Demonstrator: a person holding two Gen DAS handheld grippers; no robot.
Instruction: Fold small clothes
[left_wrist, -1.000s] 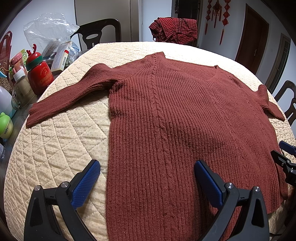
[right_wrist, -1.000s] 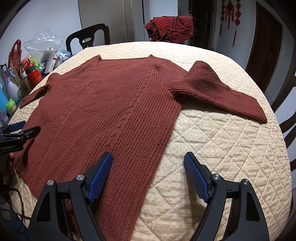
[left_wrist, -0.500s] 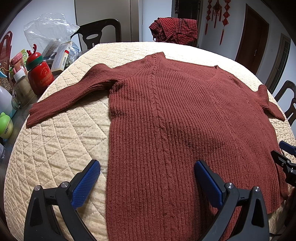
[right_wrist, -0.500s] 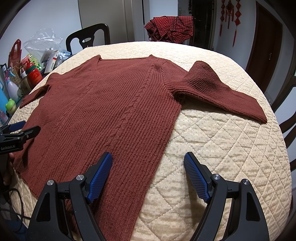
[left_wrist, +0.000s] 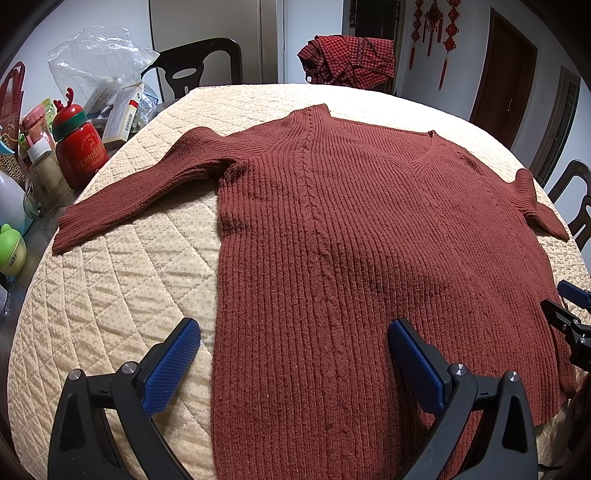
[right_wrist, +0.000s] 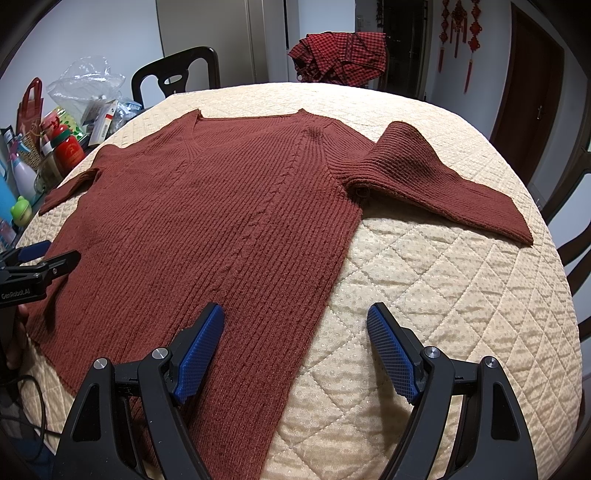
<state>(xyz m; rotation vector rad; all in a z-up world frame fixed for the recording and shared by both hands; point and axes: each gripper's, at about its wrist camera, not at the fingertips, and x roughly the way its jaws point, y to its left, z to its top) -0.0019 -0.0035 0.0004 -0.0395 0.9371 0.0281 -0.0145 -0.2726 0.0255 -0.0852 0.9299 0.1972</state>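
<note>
My left gripper (left_wrist: 293, 354) and right gripper (right_wrist: 295, 341), both spread wide and holding nothing, straddle the sweater's (left_wrist: 369, 240) near side edges; its neck points away.

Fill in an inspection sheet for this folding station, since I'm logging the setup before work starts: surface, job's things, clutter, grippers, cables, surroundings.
Surface: quilted beige cover over the table, bare beside the garment.
Job's things: dark red sweater lies flat and unfolded, both sleeves spread out.
Clutter: red bottle, plastic bag, boxes and jars crowd the table's left edge.
Grippers: left gripper open over the left side seam; right gripper open over the right side seam; neither holds anything.
Cables: black cable at the near left edge.
Surroundings: dark chairs, checked shirt draped behind, red wall ornaments.
</note>
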